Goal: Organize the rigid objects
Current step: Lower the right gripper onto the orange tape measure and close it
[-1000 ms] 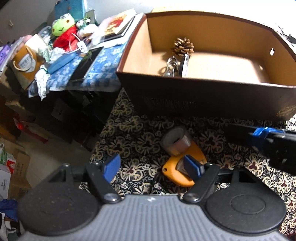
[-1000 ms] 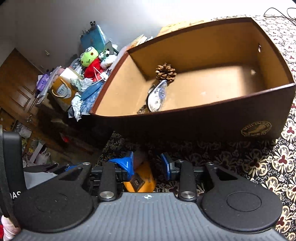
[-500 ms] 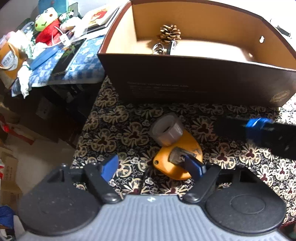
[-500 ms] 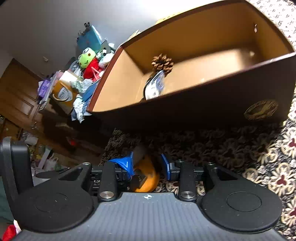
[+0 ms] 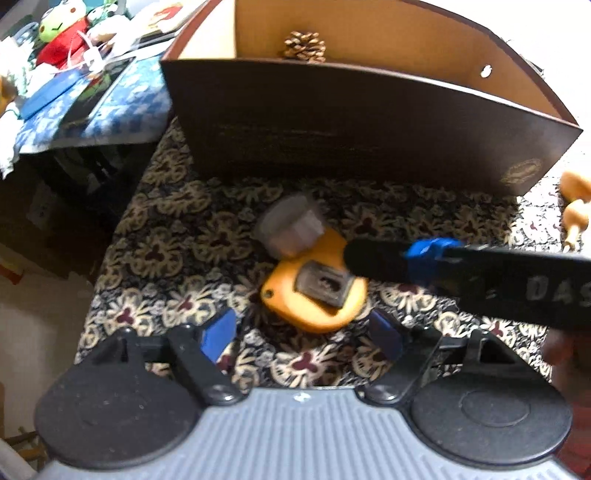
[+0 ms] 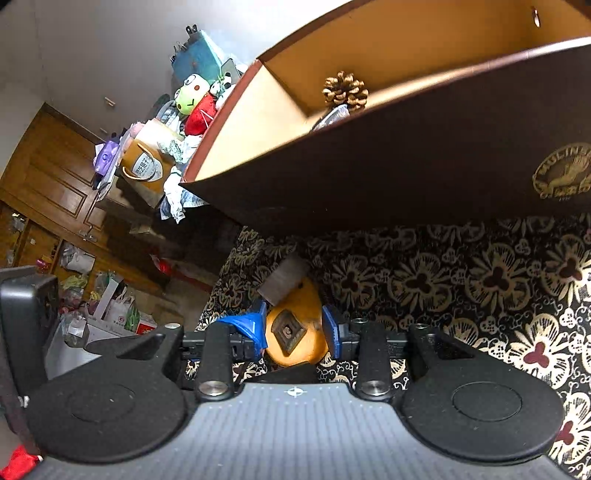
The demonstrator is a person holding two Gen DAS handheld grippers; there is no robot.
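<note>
A yellow tape measure [image 5: 314,295] lies on the flowered cloth in front of the brown box [image 5: 369,129]. A grey tape roll [image 5: 290,229] leans on its far edge. My right gripper [image 6: 293,328] straddles the tape measure [image 6: 295,332], its blue pads [image 6: 330,328] close against both sides; the gap is narrow and I cannot see firm contact. In the left wrist view that gripper's finger [image 5: 424,258] reaches in from the right. My left gripper [image 5: 303,334] hangs wide open just short of the tape measure, holding nothing. A pine cone [image 6: 345,92] sits inside the box [image 6: 406,166].
The cloth-covered table ends at the left, with a drop to the floor. Beyond it stands a cluttered side table with a frog plush [image 5: 59,29]. Wooden pieces [image 5: 574,210] lie at the box's right corner. A silvery item [image 6: 330,116] rests by the pine cone.
The right gripper has moved forward and down, so the tape measure now sits between its fingers. The left gripper has shifted so the tape measure lies centred ahead of it. Finger gaps look unchanged.
</note>
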